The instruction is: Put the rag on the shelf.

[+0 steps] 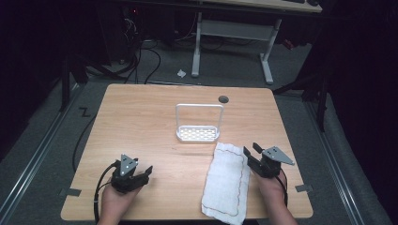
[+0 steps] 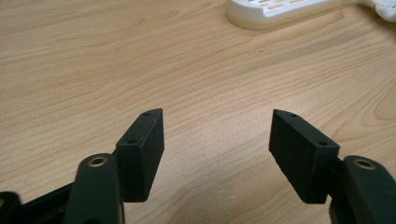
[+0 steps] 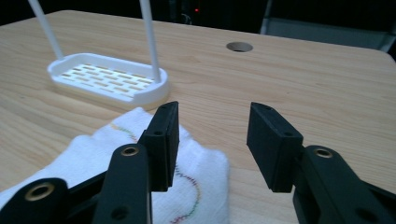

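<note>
Honestly nothing's started yet: both tongs, left [image 1: 141, 174] and right [image 1: 251, 153], gape wide and empty, white folded towel [image 1: 226, 183] untouched lower right, white slotted plastic rack [image 1: 198, 133] bare mid-frame on the wooden counter [image 1: 141, 122].

Black two-jaw left gripper [image 1: 141, 174] and right gripper [image 1: 251, 151], each with grey three-cornered plate, brass-ringed pivots, small screws in blocky pads, black trailing cable.

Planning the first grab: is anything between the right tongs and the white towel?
Nothing visible. The right tongs stand open at the far right corner of the white towel, with bare table around; the white rack lies beyond the towel.
</note>
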Demonstrator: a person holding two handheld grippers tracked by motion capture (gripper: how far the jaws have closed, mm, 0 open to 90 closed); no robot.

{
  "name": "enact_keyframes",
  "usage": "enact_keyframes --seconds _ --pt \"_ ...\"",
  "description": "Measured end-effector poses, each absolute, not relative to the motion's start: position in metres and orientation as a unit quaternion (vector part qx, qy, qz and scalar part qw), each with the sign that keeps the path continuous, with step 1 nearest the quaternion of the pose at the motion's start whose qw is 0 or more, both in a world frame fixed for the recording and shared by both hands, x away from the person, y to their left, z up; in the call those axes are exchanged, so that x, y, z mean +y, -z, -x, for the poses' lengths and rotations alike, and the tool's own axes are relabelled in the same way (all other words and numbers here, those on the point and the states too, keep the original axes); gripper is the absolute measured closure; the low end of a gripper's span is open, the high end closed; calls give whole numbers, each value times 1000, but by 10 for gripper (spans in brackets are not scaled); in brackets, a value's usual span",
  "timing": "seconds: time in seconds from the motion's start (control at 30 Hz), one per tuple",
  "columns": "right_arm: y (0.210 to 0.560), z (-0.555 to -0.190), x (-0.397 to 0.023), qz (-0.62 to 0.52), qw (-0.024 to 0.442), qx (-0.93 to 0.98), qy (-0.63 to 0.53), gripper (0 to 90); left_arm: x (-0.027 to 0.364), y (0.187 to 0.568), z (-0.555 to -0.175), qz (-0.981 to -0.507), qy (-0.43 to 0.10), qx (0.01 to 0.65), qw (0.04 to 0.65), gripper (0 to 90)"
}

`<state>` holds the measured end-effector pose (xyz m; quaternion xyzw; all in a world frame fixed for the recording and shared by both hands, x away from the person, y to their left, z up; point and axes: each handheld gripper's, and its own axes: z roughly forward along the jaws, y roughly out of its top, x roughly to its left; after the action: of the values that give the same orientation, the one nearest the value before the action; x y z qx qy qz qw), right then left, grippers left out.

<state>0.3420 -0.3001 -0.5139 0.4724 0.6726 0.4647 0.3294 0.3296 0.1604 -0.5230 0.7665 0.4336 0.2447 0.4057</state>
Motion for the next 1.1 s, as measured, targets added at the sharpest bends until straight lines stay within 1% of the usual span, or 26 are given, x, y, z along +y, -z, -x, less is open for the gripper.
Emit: enact_keyframes --seconds 0.03,0.07,0.1,0.13,0.23,0.3,0.37,0.4,0.47,0.5,0.53,0.8,0.93,0.97,1.0,1.1 --pt "514 -342 -300 -472 329 673 -465 552 160 524 -330 -767 -248 431 405 373" --pt "513 -341 -300 -472 324 674 -467 577 159 524 -330 -770 -247 430 401 376" --pt "510 -337 -299 -472 301 680 -474 615 158 525 -331 -772 -230 430 408 385" --pt "510 -337 -299 -472 301 680 -474 615 158 525 -331 -772 -230 430 408 387" --pt "508 -334 -296 -467 292 692 -466 681 154 526 -331 -771 -233 423 414 399" --pt "510 -333 -292 -462 280 710 -451 747 152 528 -331 -775 -238 410 418 404" --pt "514 -336 -286 -461 257 734 -427 804 151 529 -331 -776 -232 409 421 403" --pt "517 -339 -283 -466 236 746 -413 839 151 529 -331 -773 -228 411 426 404" --pt "524 -343 -280 -469 216 761 -392 892 152 528 -331 -766 -222 416 437 410" --pt "528 -345 -277 -468 208 771 -378 900 152 527 -331 -765 -219 417 440 398" --pt "533 -349 -274 -462 206 783 -363 900 152 526 -331 -764 -203 418 446 387" --pt "534 -344 -258 -437 187 799 -368 900 147 527 -331 -774 -163 417 447 379" --pt "535 -337 -235 -411 175 813 -373 900 141 527 -328 -784 -161 405 442 383" --pt "535 -336 -222 -399 172 819 -374 900 139 527 -328 -786 -156 403 442 393" --pt "535 -336 -222 -399 172 819 -374 900 137 527 -328 -787 -149 402 444 393" --pt "535 -334 -198 -373 174 831 -373 900 124 527 -323 -790 -124 390 457 395"
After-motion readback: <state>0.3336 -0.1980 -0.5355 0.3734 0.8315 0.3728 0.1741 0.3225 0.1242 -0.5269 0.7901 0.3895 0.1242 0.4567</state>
